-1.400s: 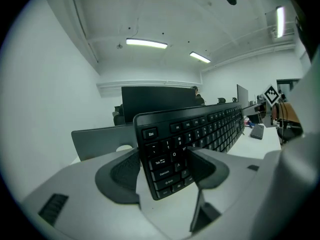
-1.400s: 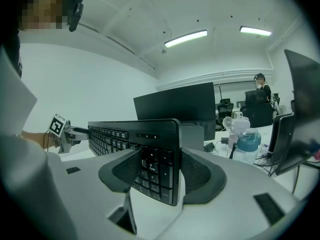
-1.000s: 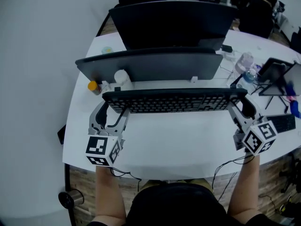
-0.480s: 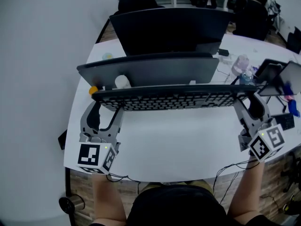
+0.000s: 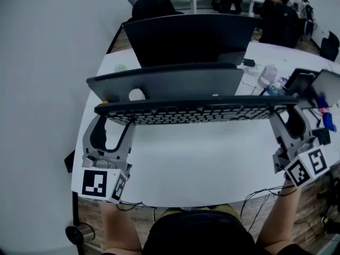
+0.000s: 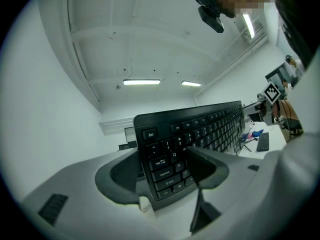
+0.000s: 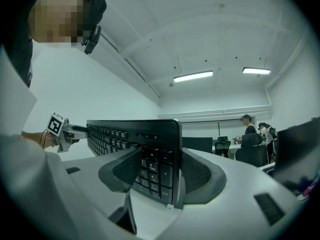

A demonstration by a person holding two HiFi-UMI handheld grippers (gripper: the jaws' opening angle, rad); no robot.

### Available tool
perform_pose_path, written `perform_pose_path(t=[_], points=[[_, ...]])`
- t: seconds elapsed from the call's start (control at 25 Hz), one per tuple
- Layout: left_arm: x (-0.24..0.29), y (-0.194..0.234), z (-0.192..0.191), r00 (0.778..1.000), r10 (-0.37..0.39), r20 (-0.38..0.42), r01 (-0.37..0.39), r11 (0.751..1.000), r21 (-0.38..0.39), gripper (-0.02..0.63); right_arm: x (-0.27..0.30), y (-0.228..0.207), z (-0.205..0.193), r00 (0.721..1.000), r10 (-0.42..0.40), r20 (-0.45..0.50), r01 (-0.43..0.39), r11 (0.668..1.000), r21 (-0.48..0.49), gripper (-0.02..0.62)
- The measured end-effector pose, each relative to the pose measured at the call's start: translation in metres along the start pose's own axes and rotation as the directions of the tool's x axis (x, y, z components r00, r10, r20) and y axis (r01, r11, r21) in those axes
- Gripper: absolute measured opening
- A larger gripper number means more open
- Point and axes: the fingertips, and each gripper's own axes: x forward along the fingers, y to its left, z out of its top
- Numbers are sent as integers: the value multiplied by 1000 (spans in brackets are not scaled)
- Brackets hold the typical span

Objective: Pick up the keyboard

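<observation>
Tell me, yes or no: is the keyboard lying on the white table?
No, the keyboard hangs above the table, its ends clamped in the left gripper and the right gripper.

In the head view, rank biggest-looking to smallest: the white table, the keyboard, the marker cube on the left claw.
1. white table
2. keyboard
3. marker cube on the left claw, smallest despite sitting nearest the camera

The black keyboard (image 6: 200, 129) has white legends that can be read in the left gripper view: the Esc key (image 6: 150, 134) at the corner, then the Tab key (image 6: 160, 162), the Caps Lock key (image 6: 166, 174), the Q key (image 6: 175, 153) and the A key (image 6: 178, 165). In the other two views its key print is too small to read. The left marker cube (image 5: 101, 184) and the right marker cube (image 5: 305, 166) carry black-and-white square code patterns.
</observation>
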Motion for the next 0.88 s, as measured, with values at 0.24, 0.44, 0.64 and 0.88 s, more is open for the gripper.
perform_pose_path(t=[0.24,0.44,0.64,0.88], points=[[0,-1,1,1000,-1,11,1,1000,4,298,-2,0,3,1000,-15,13,15,1000,-18,252],[2,-2,2,1000,8,0,-8,1000,23,296,-3,-2,3,999,-24,23,24,1000,-17,252],[1,-2,2,1000,12,7,-12,1000,24,296,-2,-2,4,999,-20,32,21,1000,-14,252],[1,-2,3,1000,8,7,-8,1000,18,296,-2,-3,5,999,-20,29,21,1000,-16,252]])
